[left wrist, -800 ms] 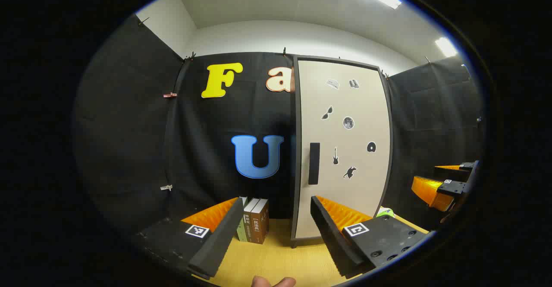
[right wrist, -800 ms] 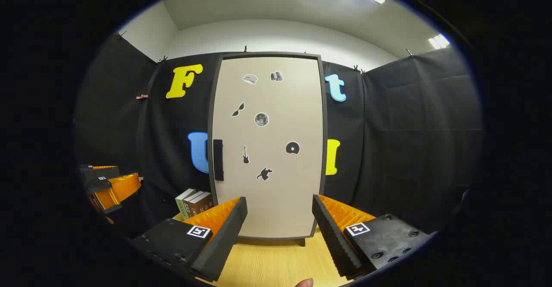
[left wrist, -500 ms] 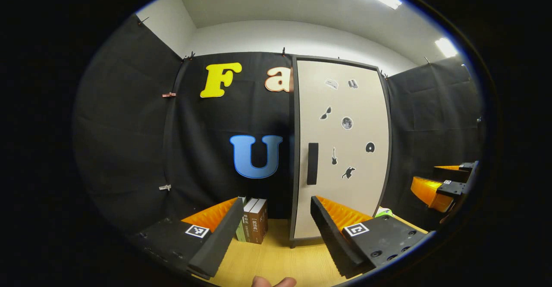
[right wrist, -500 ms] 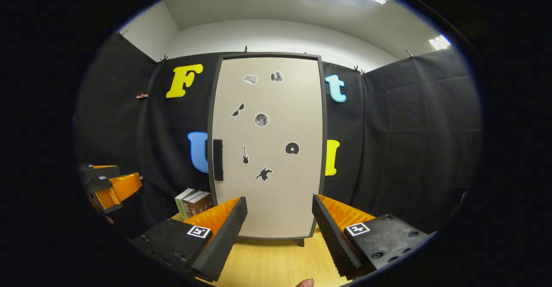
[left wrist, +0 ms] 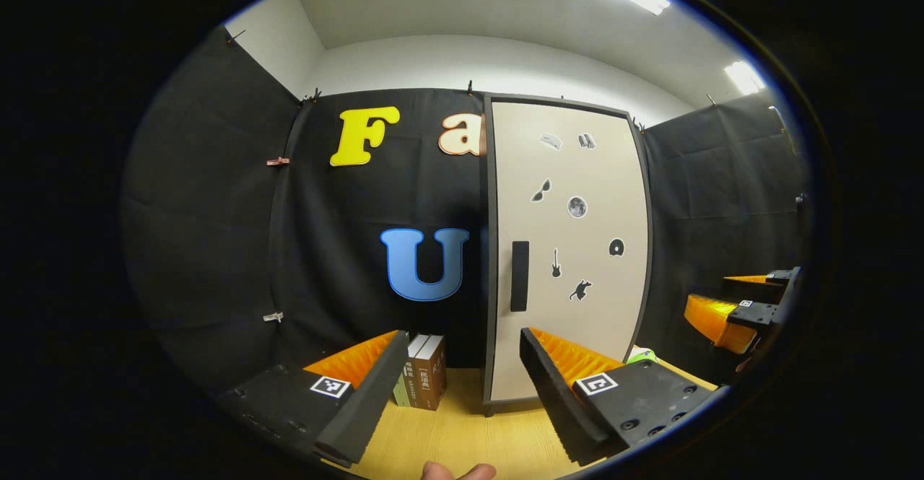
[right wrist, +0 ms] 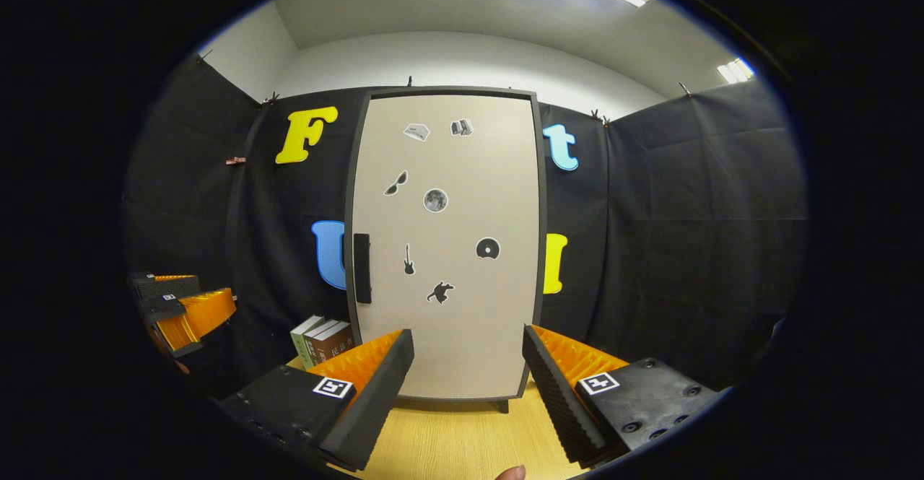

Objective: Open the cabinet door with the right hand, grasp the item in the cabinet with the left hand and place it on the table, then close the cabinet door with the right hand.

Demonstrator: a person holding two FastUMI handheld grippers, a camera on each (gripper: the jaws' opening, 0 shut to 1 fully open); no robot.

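A tall beige cabinet (right wrist: 447, 249) with a dark frame stands on the wooden table, its door closed and dotted with small stickers. A dark vertical handle (right wrist: 362, 268) sits on the door's left edge, also seen as the handle (left wrist: 520, 276) in the left gripper view. My right gripper (right wrist: 465, 393) faces the cabinet (left wrist: 570, 249) from a distance, open and holding nothing. My left gripper (left wrist: 458, 393) is open too, aimed left of the door. The right gripper (left wrist: 743, 310) appears far right in the left gripper view, and the left gripper (right wrist: 180, 307) far left in the right gripper view. What is inside the cabinet is hidden.
A few upright books (left wrist: 422, 372) stand on the table (left wrist: 462, 433) left of the cabinet; these books (right wrist: 321, 339) show in the right gripper view too. A small green-white object (left wrist: 642, 355) lies by the cabinet's right foot. Black cloth walls close the booth.
Both views have drifted slightly, so the cabinet and books sit a little further left and look slightly smaller. The door stays closed and both grippers stay open.
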